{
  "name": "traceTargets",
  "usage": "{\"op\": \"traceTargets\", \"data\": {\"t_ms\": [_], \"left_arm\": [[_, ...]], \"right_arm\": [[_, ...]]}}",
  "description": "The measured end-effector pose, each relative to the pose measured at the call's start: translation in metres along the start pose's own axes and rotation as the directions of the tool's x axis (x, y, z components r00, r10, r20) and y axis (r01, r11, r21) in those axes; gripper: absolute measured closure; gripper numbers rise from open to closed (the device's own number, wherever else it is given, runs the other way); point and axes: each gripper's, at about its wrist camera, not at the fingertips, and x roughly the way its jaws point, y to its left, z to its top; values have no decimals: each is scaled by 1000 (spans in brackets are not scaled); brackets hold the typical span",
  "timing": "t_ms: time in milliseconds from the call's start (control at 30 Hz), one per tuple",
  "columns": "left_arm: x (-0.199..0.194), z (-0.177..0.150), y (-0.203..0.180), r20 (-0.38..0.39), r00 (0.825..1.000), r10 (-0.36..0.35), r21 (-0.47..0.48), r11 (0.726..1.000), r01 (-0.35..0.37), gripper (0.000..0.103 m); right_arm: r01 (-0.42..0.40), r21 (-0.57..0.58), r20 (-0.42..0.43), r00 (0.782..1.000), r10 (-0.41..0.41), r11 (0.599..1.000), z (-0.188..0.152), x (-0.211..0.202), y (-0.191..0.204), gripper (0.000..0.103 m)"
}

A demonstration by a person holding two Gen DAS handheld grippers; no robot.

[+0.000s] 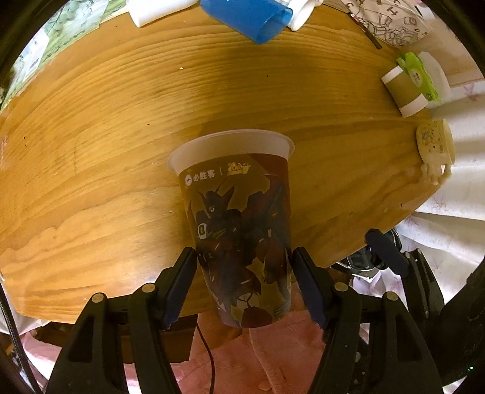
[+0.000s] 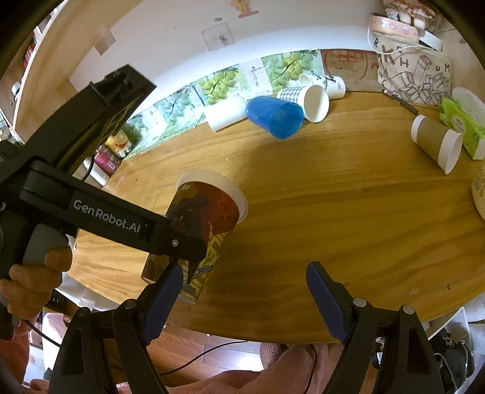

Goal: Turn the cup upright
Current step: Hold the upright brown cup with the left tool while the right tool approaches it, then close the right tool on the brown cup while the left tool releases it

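Two views are examined in turn. From the left wrist view, we find the left gripper (image 1: 244, 278) closed on the printed Pizza Hut cup (image 1: 239, 218), its blue pads (image 1: 182, 282) bearing on opposite sides of the lower body. The cup points away from the camera, its white rim (image 1: 232, 145) toward the middle of the wooden table (image 1: 91, 151) and its base hanging past the near edge. We cannot tell whether the rim touches the wood. A blue plastic cup (image 1: 251, 18) lies toppled at the far side, and a brown paper cup (image 1: 404, 91) lies at the right.

From the right wrist view, we see the same cup (image 2: 209, 212) held tilted in the left gripper (image 2: 182, 257), rim up and away, base low at the table edge. The right gripper (image 2: 245, 291) stands wide apart, holding nothing, just right of the cup.

In our judgement the flip is partly made. To finish well, we would rotate the wrist until the base is level, bring it inboard of the edge, then release.
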Motion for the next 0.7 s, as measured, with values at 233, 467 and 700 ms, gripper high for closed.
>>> {"op": "traceTargets", "data": {"t_ms": [233, 467, 700], "left_arm": [[7, -3, 2, -32, 999, -39, -17, 999, 39, 33], [1, -6, 8, -15, 996, -83, -60, 995, 82, 26], [-20, -18, 13, 127, 991, -42, -40, 998, 47, 22]], "right_arm": [[-25, -7, -40, 999, 24, 1000, -2, 7, 5, 19], [-49, -2, -71, 996, 49, 999, -3, 15, 8, 19], [-83, 12, -95, 992, 84, 996, 1, 23, 7, 19]]}}
